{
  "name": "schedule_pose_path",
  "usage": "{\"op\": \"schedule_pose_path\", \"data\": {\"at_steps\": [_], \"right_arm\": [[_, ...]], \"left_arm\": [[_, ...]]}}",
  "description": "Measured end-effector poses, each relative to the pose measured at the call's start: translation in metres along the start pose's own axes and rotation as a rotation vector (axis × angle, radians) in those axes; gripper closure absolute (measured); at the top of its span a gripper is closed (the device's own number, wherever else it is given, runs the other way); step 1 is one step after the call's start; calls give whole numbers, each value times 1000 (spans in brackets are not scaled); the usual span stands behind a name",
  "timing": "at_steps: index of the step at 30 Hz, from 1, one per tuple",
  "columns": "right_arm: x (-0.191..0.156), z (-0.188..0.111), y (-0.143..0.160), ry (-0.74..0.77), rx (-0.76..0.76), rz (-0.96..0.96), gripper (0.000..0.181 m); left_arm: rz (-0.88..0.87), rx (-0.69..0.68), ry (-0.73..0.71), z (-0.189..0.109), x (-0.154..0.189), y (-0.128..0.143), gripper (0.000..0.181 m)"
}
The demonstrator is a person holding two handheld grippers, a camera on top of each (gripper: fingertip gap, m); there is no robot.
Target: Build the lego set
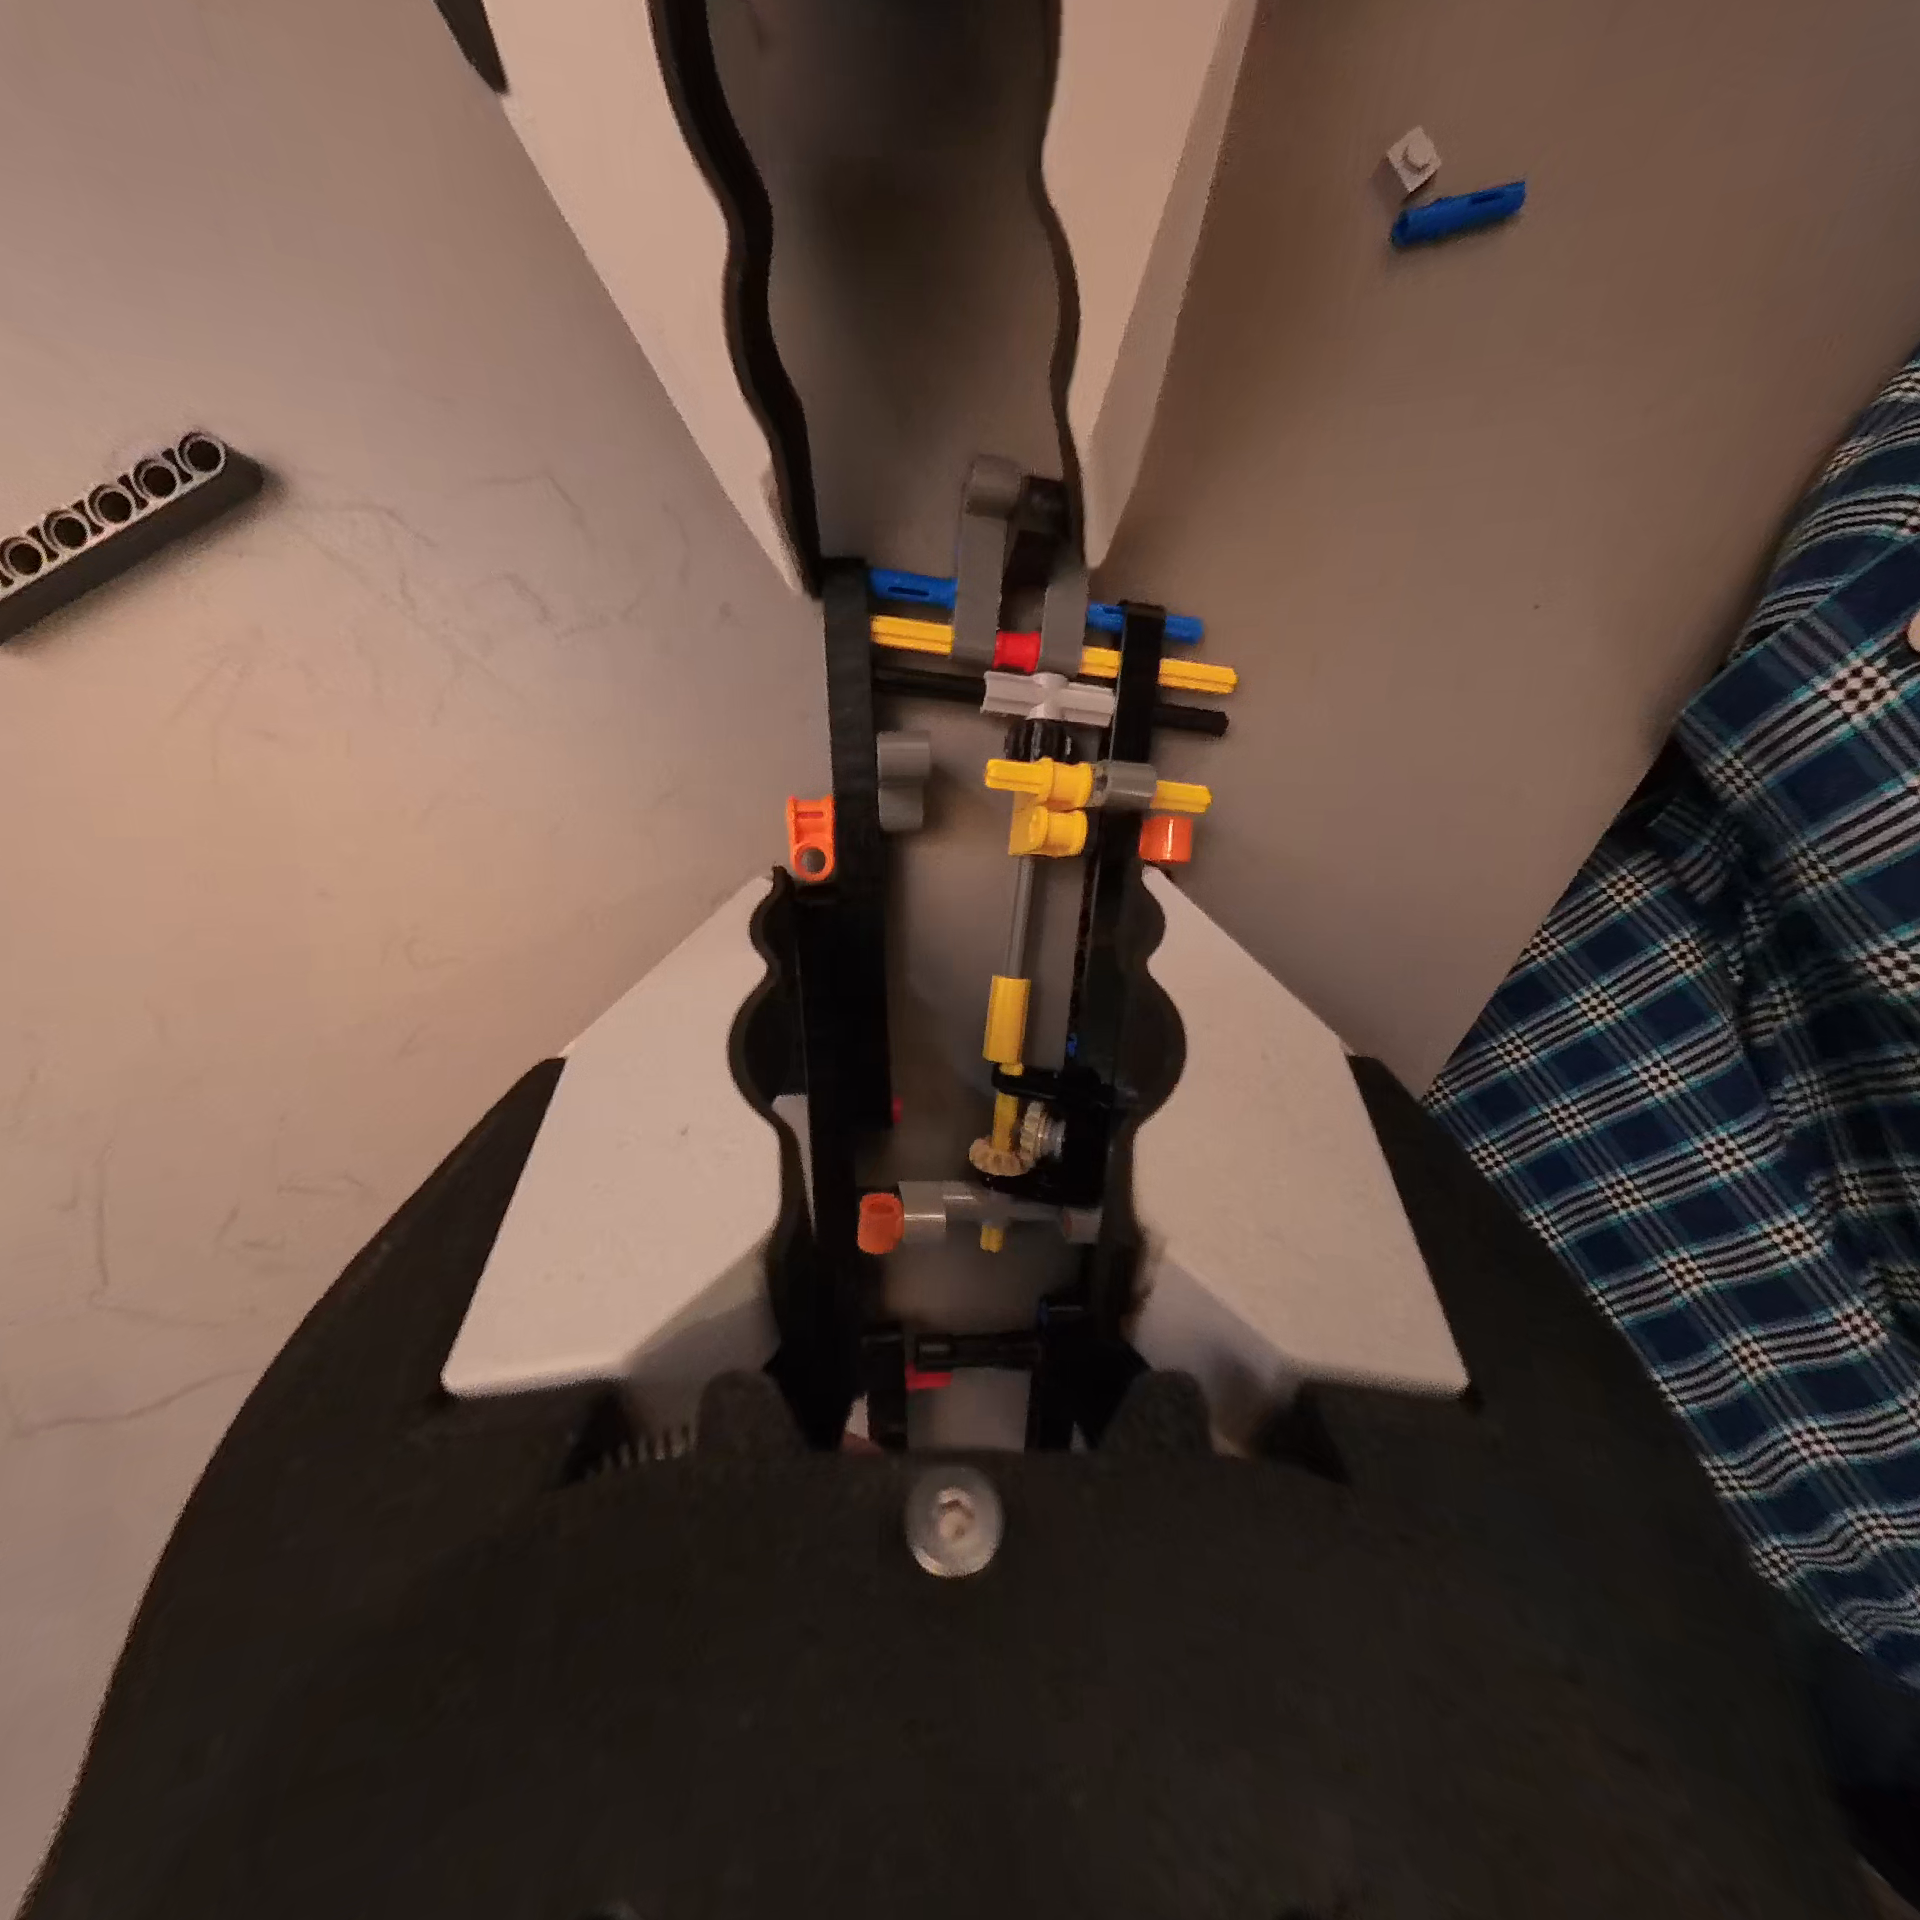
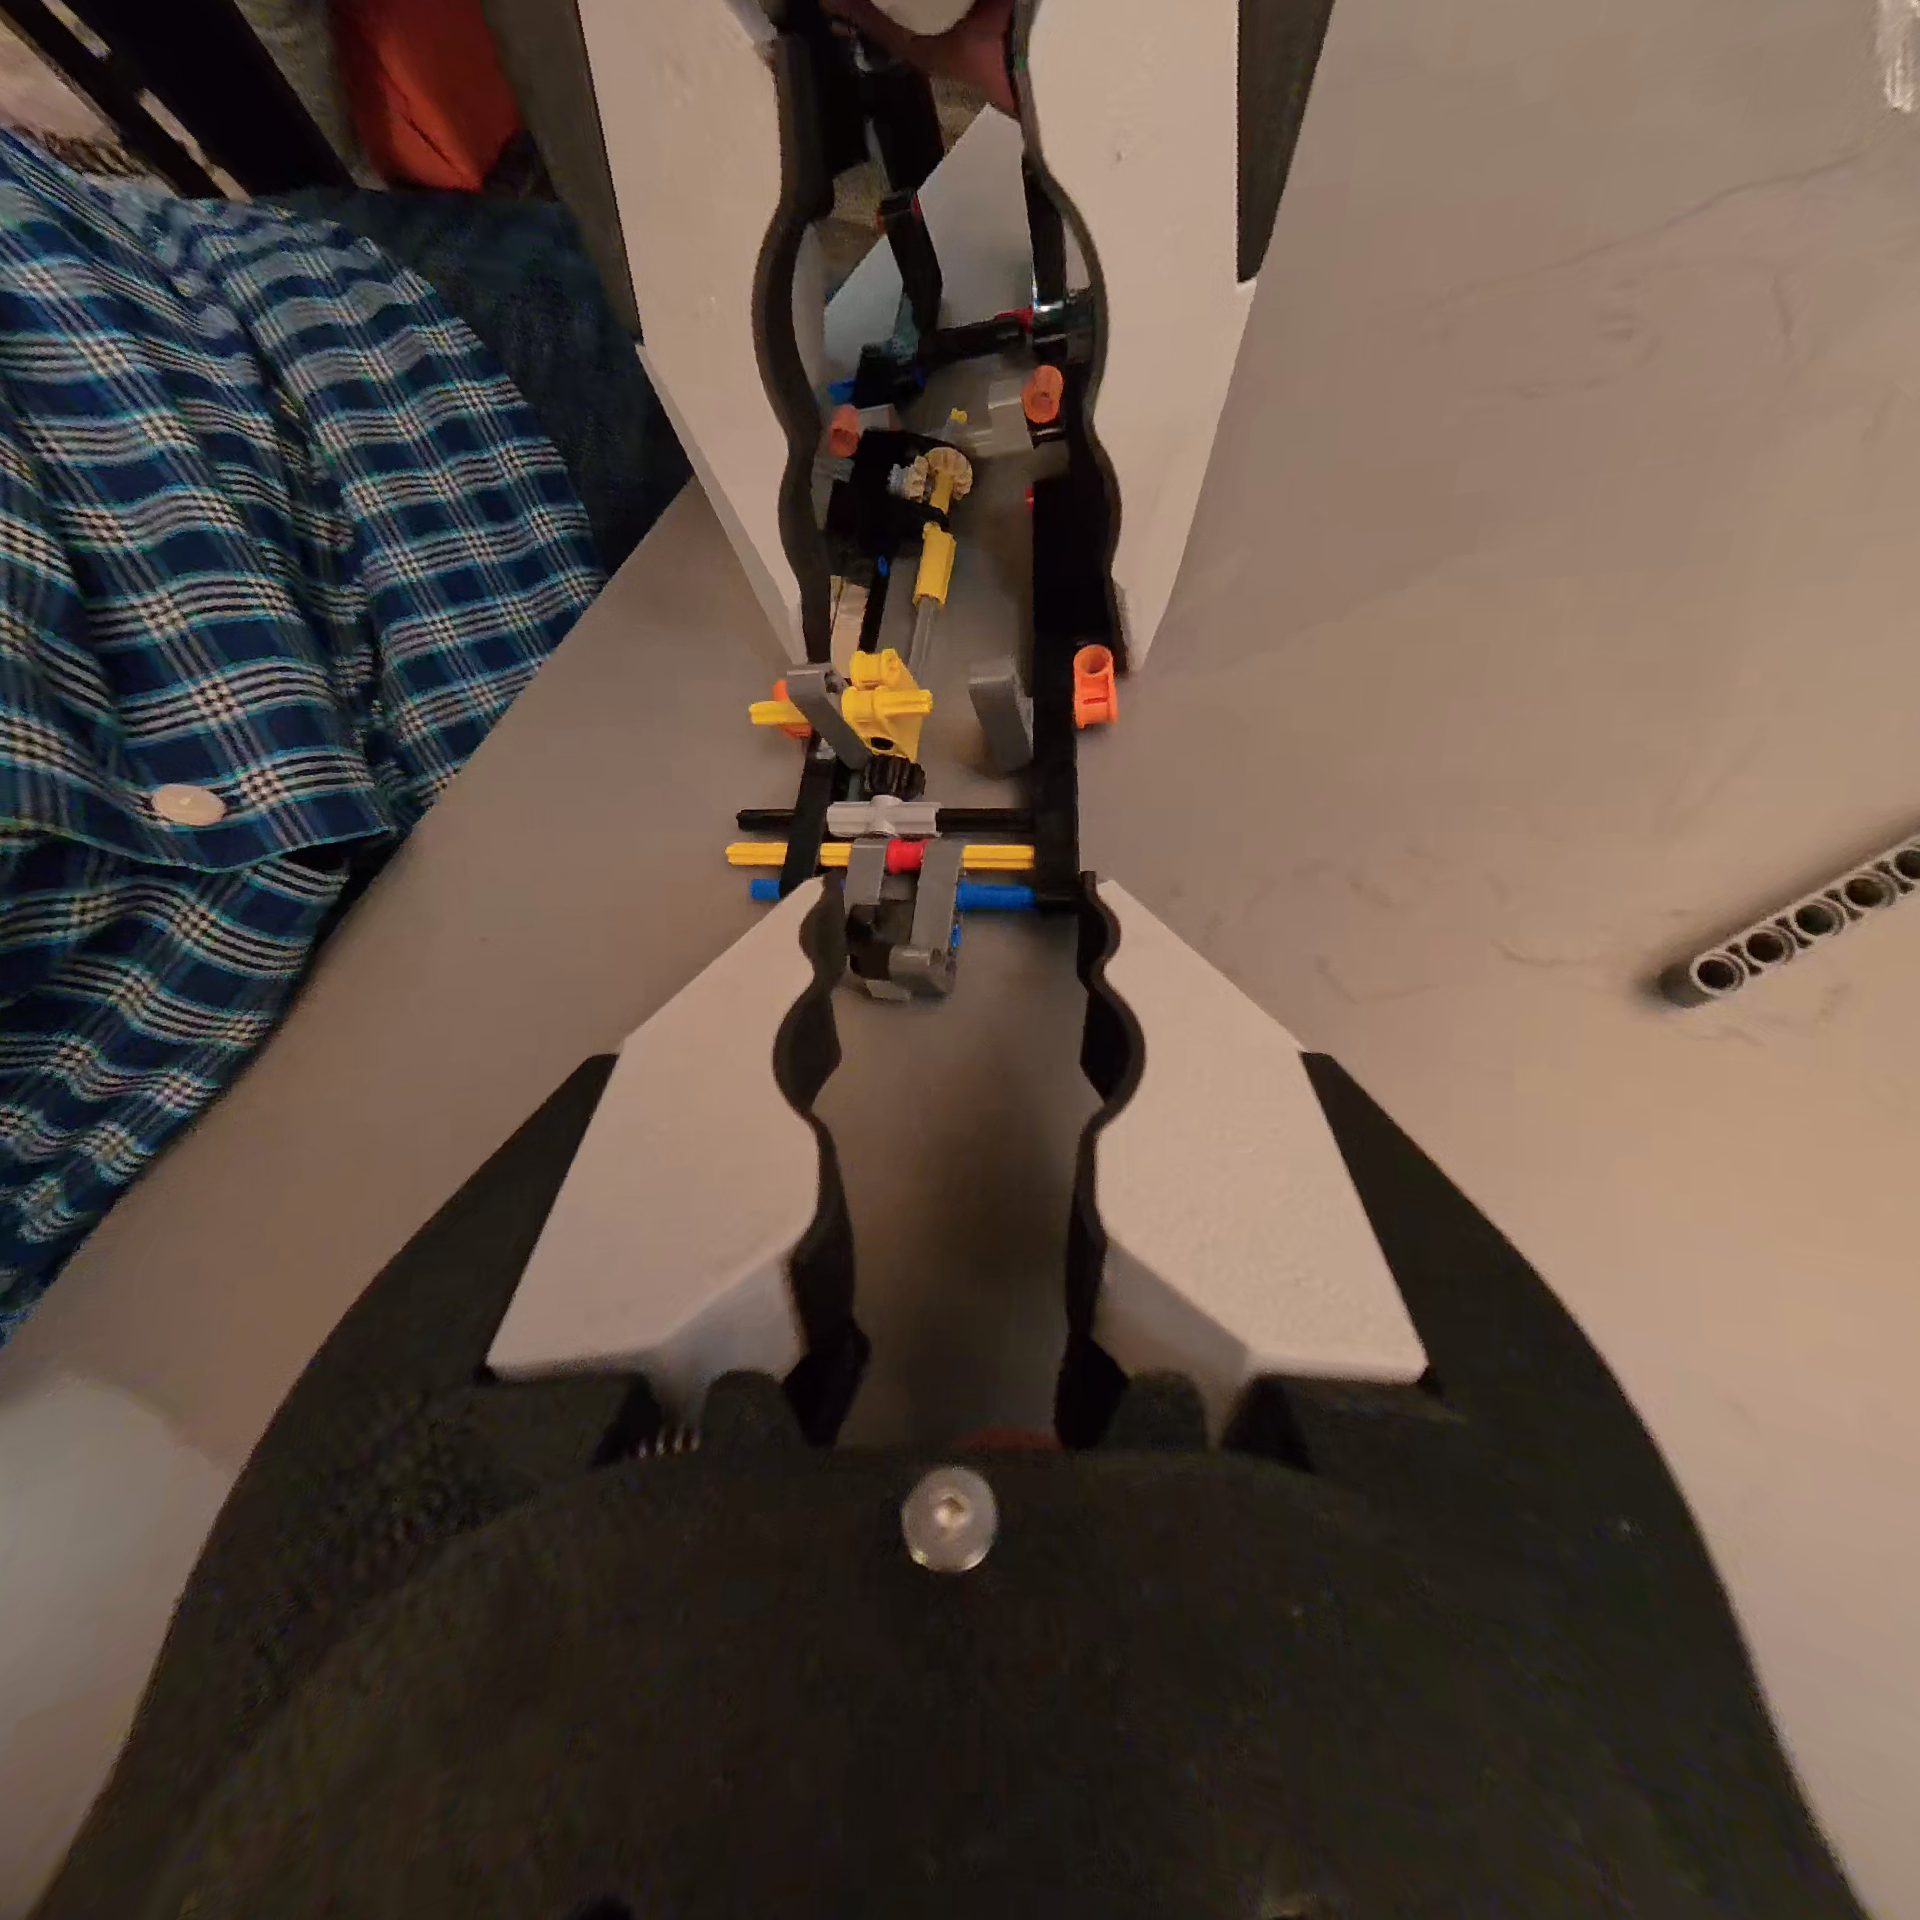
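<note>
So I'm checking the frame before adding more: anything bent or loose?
Nothing clearly broken. The frame is held at both ends by the left gripper and right gripper. One grey beam lies loose on the table.

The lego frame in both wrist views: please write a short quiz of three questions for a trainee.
1. True or false: the lego frame sits between the fingers of the left gripper.
2. What colour is the loose pin beside the small grey piece on the table? A red, B blue, C yellow.
3. Fill in: the loose beam with holes lies ___ the frame (touching / apart from).

Key: 1 true; 2 B; 3 apart from.
</note>
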State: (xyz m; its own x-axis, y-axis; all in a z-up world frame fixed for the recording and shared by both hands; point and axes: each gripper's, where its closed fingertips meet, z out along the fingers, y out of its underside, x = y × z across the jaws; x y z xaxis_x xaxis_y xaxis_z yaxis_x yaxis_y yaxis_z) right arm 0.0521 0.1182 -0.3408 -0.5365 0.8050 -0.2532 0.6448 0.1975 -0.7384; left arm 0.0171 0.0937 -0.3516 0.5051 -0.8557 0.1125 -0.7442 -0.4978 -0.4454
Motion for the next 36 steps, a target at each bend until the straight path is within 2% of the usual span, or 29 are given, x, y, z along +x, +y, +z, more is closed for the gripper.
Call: {"op": "schedule_pose_path", "data": {"at_steps": [4, 7, 10, 12, 17, 20, 23, 36], "right_arm": [[1, -9, -3, -6, 34, 6, 148], [5, -5, -2, 42, -6, -4, 140], [4, -5, -2, 76, -56, -29, 146], [6, -5, -2, 110, -100, -30, 159], [10, -3, 1, 206, -239, -38, 140], [5, 0, 4, 211, -292, -43, 145], [7, 1, 6, 213, -285, -4, 152], [4, 3, 8, 231, -221, 77, 154]], "left_arm": [[-3, -2, 6, 0, 0, 0, 121], [3, -9, 2, 0, 0, 0, 121], [3, -10, 0, 0, 0, 0, 121], [5, -13, 0, 0, 0, 0, 121], [19, -37, 3, 1, 0, -1, 120], [24, -35, 10, 1, 0, -1, 120], [21, -21, 23, 1, 1, -1, 120], [46, 14, 49, 2, 0, -2, 118]]}}
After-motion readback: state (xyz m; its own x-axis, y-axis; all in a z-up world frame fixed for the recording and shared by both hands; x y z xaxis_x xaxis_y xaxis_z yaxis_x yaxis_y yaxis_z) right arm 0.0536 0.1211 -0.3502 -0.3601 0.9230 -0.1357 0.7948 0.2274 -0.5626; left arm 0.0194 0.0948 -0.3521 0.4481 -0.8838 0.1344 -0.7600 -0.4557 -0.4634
